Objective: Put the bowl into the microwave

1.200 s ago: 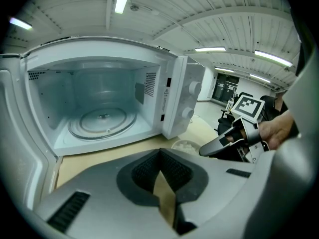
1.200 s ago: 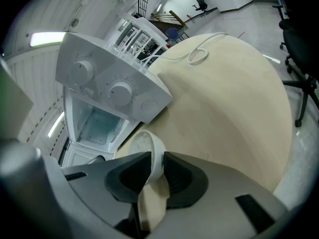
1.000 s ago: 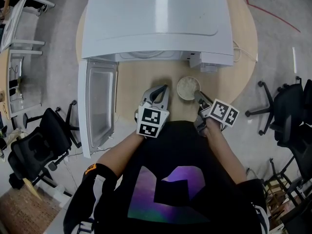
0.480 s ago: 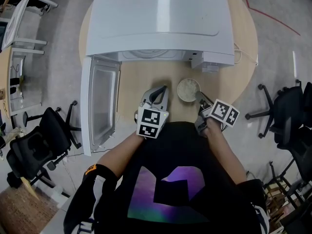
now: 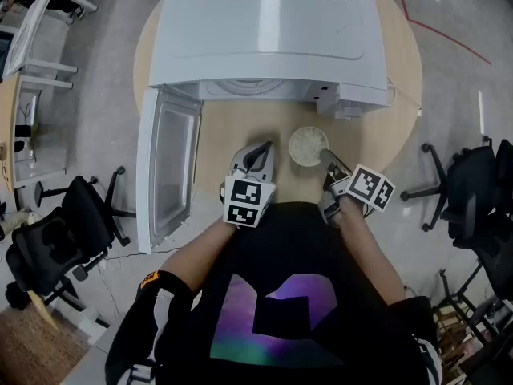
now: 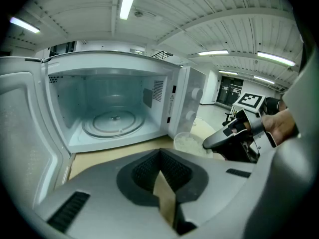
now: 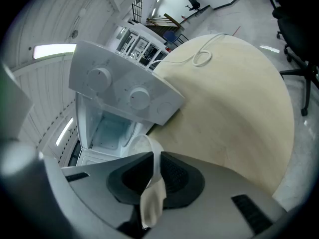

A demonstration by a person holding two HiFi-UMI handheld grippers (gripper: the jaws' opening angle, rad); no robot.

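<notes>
A small white bowl [image 5: 309, 145] with pale contents stands on the round wooden table [image 5: 232, 131], in front of the microwave's control panel. My right gripper [image 5: 329, 165] is shut on the bowl's near right rim [image 7: 148, 144]; the thin white wall sits pinched between its pads. My left gripper [image 5: 256, 157] hovers just left of the bowl, shut with nothing in it [image 6: 160, 157]. The white microwave [image 5: 264, 30] has its door [image 5: 168, 167] swung open to the left. Its cavity with the glass turntable [image 6: 113, 123] lies ahead of the left gripper, and the bowl [image 6: 188, 142] shows to the right.
Black office chairs stand left [image 5: 56, 239] and right [image 5: 473, 199] of the table. A white cable [image 7: 204, 56] lies coiled on the tabletop right of the microwave. The open door bounds the left side of the space before the cavity.
Only the head view has shifted slightly. Both grippers and the bowl stay where they were, the right one still shut on the rim.
</notes>
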